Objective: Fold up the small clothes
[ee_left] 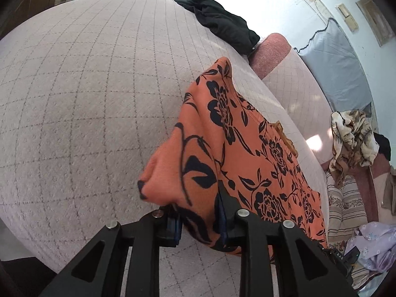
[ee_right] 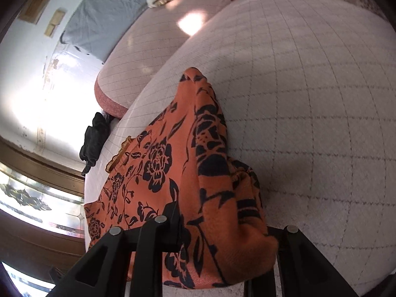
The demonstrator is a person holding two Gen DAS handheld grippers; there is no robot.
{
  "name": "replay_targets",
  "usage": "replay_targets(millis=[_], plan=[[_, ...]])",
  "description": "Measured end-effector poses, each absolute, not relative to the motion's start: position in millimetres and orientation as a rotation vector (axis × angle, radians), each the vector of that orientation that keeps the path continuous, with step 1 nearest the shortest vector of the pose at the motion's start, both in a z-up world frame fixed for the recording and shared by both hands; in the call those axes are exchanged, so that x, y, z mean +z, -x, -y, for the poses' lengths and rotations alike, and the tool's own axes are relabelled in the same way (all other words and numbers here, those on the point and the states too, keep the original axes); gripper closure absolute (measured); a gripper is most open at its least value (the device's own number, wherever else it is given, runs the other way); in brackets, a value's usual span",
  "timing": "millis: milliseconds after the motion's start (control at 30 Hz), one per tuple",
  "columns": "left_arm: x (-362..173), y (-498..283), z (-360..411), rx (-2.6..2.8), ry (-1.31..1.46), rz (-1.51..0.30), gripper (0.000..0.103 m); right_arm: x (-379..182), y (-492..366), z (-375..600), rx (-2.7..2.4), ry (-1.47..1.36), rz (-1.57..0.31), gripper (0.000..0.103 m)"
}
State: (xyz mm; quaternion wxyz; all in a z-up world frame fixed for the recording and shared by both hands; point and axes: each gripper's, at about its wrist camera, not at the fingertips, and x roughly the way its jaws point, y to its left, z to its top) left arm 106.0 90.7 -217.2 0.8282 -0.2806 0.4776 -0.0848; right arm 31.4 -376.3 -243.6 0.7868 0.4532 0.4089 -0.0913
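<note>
You are working over a pale pink quilted bed cover [ee_left: 86,104] stitched in a grid, with a white wall and a grey-blue padded cushion [ee_left: 334,66] behind it. In your left claw [ee_left: 199,225] a bunched fold of the orange garment with black flowers [ee_left: 237,153] sits between the two black fingers and fills the gap; the pads seem to press on the cloth from both sides, so the claw is closed most of the way on it, the jaws parted only by the thickness of the fold. From that claw the garment runs up and away to the right, lifted off the cover near the fingers and lying on it farther ahead.

Your right claw [ee_right: 222,242] has the same orange garment [ee_right: 173,173] in it. The cloth drapes thickly over the fingers and hides the right one almost wholly, so you cannot see the pads; the left finger presses against the fabric, and the bundle hangs from the claw. Ahead and left of this claw the rest of the garment spreads flat on the cover, a tan frilled edge [ee_right: 121,153] showing at its far side.

Far ahead of your left claw, at the cover's edge, lies a crumpled black garment [ee_left: 217,19]. Off to its right sit a cream and brown patterned cloth [ee_left: 351,138] and a lilac cloth [ee_left: 376,245].
</note>
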Motion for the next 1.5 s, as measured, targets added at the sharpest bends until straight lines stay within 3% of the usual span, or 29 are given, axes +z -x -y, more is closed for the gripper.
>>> replay_targets(millis=[133,200,233,367,433,467,567,733,800,900,933,1067,1133,1167,1233,1267,1500], plan=[[-226,-89,-113,-0.145,0.678,-1.037,0.063,-235,-13,399,-0.229,-1.080,-0.843,0.064],[-231,-79,-119,-0.145,0.727,-1.054,0.060,-220,2,409,-0.319,-1.060,-0.781,0.042],[-233,-74,-120,-0.155,0.743,-1.056,0.060,-209,9,413,-0.373,-1.035,-0.738,0.041],[-234,-73,-112,-0.246,0.787,-1.056,0.051,-172,11,404,-0.361,-0.883,-0.612,0.042],[-235,-78,-103,-0.271,0.789,-1.060,0.042,-166,-19,378,-0.227,-0.780,-0.629,0.054],[-237,-80,-100,-0.270,0.789,-1.055,0.040,-166,-38,363,-0.152,-0.732,-0.646,0.066],[-234,-85,-92,-0.258,0.761,-1.009,0.040,-174,-92,309,0.045,-0.620,-0.722,0.071],[-233,-97,-83,-0.249,0.711,-0.941,0.044,-194,-139,245,0.186,-0.549,-0.845,0.071],[-232,-98,-77,-0.243,0.641,-0.932,0.071,-208,-153,234,0.202,-0.584,-0.904,0.071],[-230,-99,-70,-0.241,0.580,-0.912,0.072,-252,-167,226,0.161,-0.628,-1.075,0.074],[-231,-101,-69,-0.240,0.572,-0.913,0.071,-254,-164,229,0.161,-0.651,-1.045,0.076],[-237,-107,-67,-0.255,0.627,-0.922,0.051,-253,-161,240,0.208,-0.719,-1.072,0.076],[-236,-107,-66,-0.252,0.636,-0.916,0.049,-253,-158,251,0.217,-0.798,-1.069,0.076],[-235,-107,-64,-0.247,0.631,-0.916,0.050,-253,-157,254,0.221,-0.820,-1.068,0.075],[-233,-108,-62,-0.219,0.607,-0.920,0.071,-247,-154,259,0.221,-0.814,-1.052,0.074],[-229,-109,-61,-0.216,0.593,-0.916,0.076,-242,-152,261,0.211,-0.790,-1.035,0.074],[-182,-100,-28,-0.227,0.367,-0.817,0.082,-227,-146,301,0.148,-0.813,-0.952,0.073]])
